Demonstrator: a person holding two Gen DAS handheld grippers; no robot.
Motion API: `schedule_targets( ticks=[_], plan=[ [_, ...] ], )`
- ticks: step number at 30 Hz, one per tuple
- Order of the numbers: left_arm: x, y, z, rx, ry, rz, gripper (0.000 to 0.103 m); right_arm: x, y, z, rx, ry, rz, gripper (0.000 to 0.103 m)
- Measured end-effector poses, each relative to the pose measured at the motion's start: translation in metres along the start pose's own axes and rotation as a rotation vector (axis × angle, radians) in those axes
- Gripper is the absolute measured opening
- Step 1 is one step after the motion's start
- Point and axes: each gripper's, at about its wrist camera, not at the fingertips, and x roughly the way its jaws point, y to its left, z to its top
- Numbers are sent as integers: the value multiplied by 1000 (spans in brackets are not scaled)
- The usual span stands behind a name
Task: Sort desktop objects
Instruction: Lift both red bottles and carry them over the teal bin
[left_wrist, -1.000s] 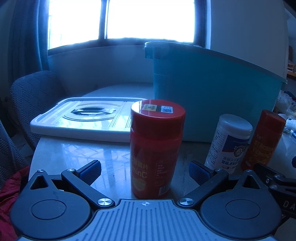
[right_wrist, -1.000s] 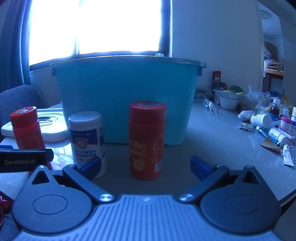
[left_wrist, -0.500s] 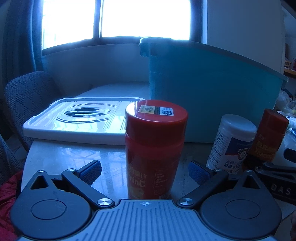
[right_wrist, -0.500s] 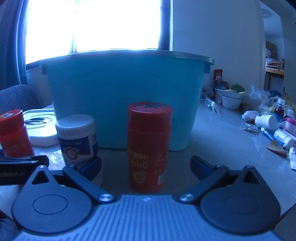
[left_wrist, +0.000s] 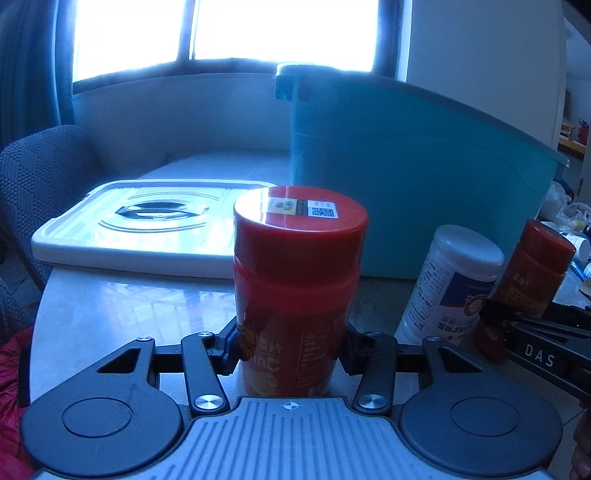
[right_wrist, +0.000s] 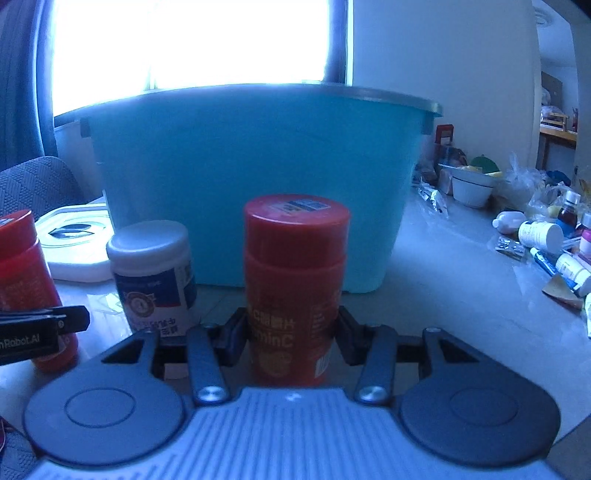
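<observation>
- Left wrist view: my left gripper (left_wrist: 290, 354), wide a second ago, is now clamped on a red vitamin C bottle (left_wrist: 299, 280) that stands upright on the table (left_wrist: 122, 306). Behind it are the teal bin (left_wrist: 417, 184) and its white lid (left_wrist: 147, 225), lying flat. I judge the bottle ready to lift toward the bin.
- Right wrist view: my right gripper (right_wrist: 293, 339) has likewise closed, on a second red vitamin C bottle (right_wrist: 295, 280). A white bottle (right_wrist: 155, 273) stands just left of it.
- Only the left view shows the whole lid; only the right shows the scattered medicine clutter (right_wrist: 546, 240) far right, which may remain to be sorted.
</observation>
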Motion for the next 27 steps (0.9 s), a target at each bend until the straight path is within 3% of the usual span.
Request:
schedule_targets(
  ticks=[18, 27],
  plan=[
    [-65, -14, -10, 20, -36, -6, 51, -70, -17, -1, 18, -43, -6, 49],
    [-96, -18, 14, 1, -71, -14, 51, -94, -24, 21, 53, -89, 4, 49]
  ],
)
